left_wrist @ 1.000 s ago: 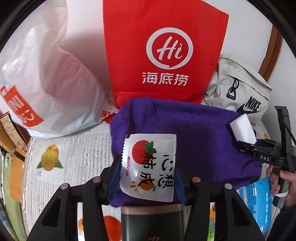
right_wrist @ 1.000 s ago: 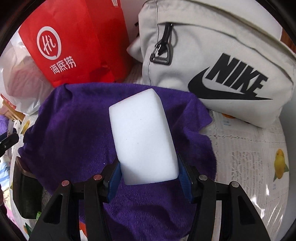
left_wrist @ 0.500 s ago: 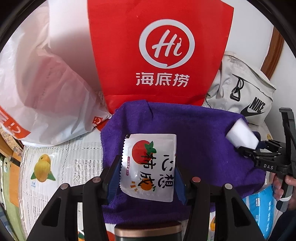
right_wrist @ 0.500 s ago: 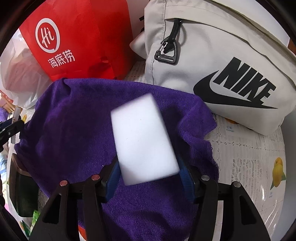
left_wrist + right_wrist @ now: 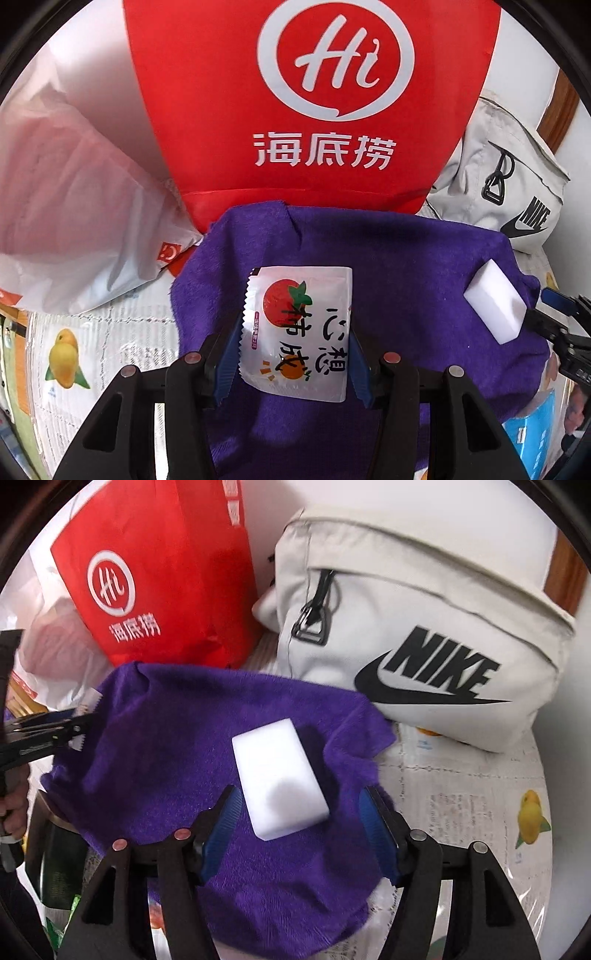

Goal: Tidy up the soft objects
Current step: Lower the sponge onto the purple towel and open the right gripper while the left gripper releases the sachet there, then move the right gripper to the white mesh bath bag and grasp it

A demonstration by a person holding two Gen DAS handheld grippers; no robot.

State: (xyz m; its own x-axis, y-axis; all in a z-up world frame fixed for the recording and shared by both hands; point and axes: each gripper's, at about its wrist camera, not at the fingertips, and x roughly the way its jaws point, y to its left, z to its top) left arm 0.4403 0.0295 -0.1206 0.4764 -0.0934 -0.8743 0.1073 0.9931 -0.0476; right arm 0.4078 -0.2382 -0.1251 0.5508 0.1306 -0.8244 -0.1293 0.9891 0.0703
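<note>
Sponge (image 5: 280,777) sits on the purple towel (image 5: 177,731), right tongs (image 5: 301,825) opening off it; left tongs (image 5: 293,356) grip the wet-wipe packet (image 5: 297,328), not placed yet.

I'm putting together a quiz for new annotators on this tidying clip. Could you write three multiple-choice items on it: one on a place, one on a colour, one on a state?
1. Where does the white sponge block lie?
A. on the purple towel
B. inside the red bag
C. on top of the backpack

2. What colour is the bag with the round Hi logo?
A. blue
B. red
C. green

3. What are the left tongs doing?
A. standing empty
B. gripping the towel's edge
C. holding a white sachet printed with a red fruit

Answers:
1 A: the block rests on the towel between the opening pads of the right tongs, clear of both.
2 B: its front panel is plain red.
3 C: both blue pads press the sachet's sides.
</note>
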